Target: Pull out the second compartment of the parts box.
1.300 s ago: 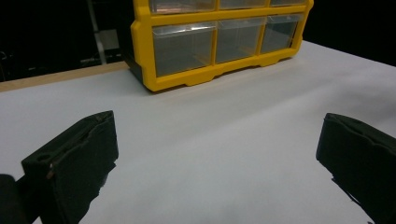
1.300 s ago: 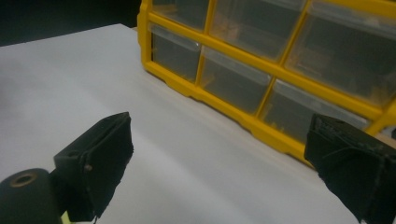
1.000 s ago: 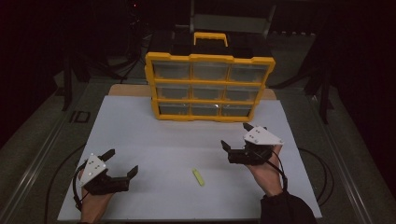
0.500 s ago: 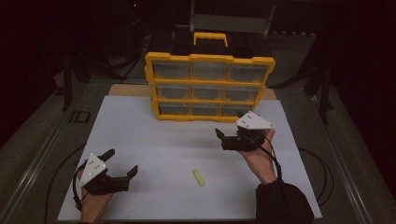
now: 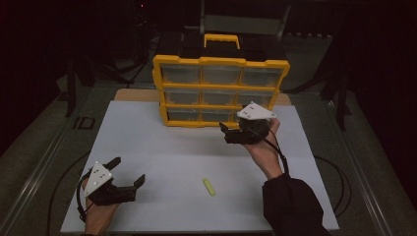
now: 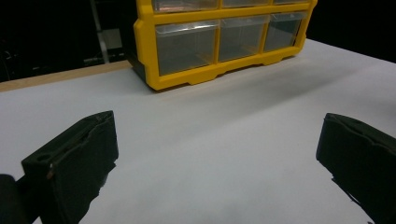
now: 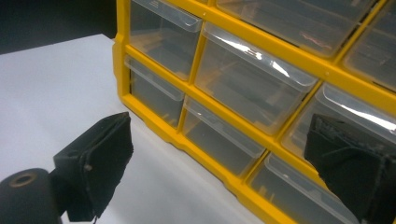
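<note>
In the high view the right gripper covers part of the bottom right drawer of the yellow drawer cabinet; the drawers' contents are too dim to tell. The small yellow-green piece on the bench is too small to identify

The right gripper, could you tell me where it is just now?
In the high view the right gripper is raised just before the yellow drawer cabinet, at its bottom row's right end.
</note>
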